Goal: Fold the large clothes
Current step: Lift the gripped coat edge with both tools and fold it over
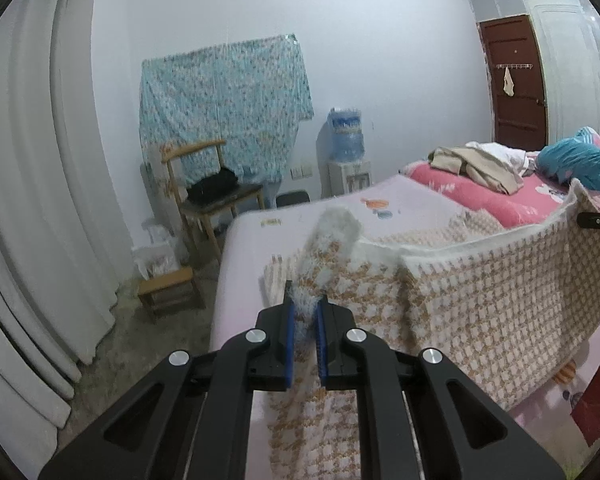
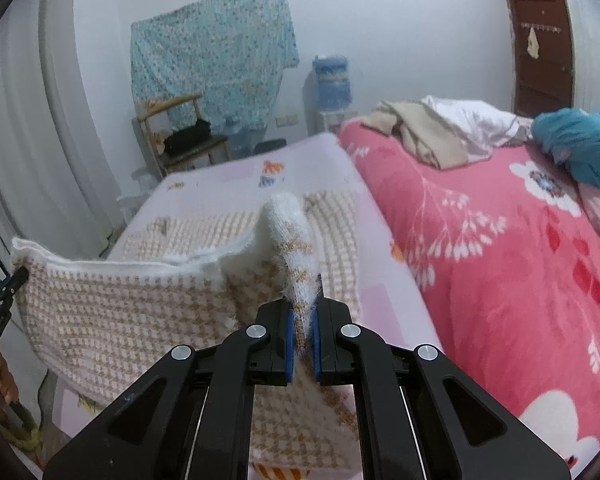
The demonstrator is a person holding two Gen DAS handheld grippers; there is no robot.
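Nearby, clothes pile (image 2: 440, 132), pink blanket (image 2: 500, 240), chair (image 1: 208, 188).

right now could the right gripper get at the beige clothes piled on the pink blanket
Probably not as things stand. The right gripper is shut on an edge of the houndstooth garment, so it is occupied. The beige clothes lie farther back on the pink blanket, with nothing between; it would need to let go first.

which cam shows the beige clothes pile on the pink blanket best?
Right wrist view: the beige clothes pile lies large and unobstructed on the pink blanket, beside a white garment. Left wrist view shows the same pile small and far off, near the frame's right edge.
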